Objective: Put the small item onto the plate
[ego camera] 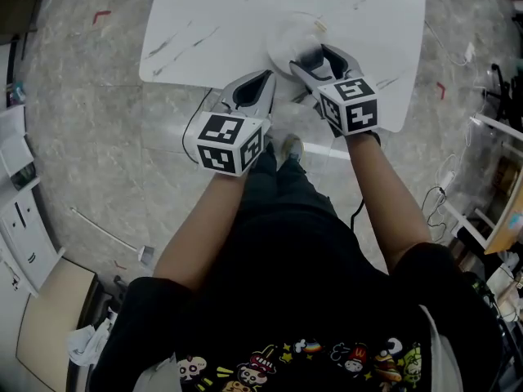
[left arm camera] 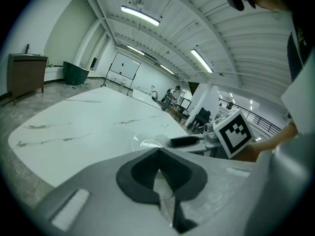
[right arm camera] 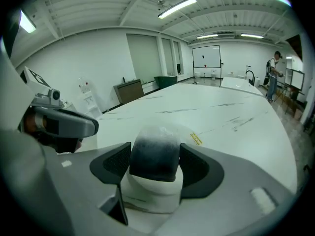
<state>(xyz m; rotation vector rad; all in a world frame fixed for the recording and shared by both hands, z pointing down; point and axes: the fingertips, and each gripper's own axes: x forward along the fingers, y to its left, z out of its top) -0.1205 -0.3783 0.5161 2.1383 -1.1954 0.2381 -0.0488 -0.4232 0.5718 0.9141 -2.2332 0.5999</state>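
Note:
A small rounded item, dark with a frosted pale top, sits clamped between the pads of my right gripper. In the head view that gripper hangs over the near side of a clear round plate on the white marble table. Whether the item touches the plate I cannot tell. My left gripper is shut and empty at the table's front edge, left of the right one. From its own view its pads meet, with the plate and the right gripper ahead.
A small yellow label lies on the table just past the plate. The tabletop stretches bare to the left and far side. Cables and shelving crowd the floor at right, and white cabinets stand at left.

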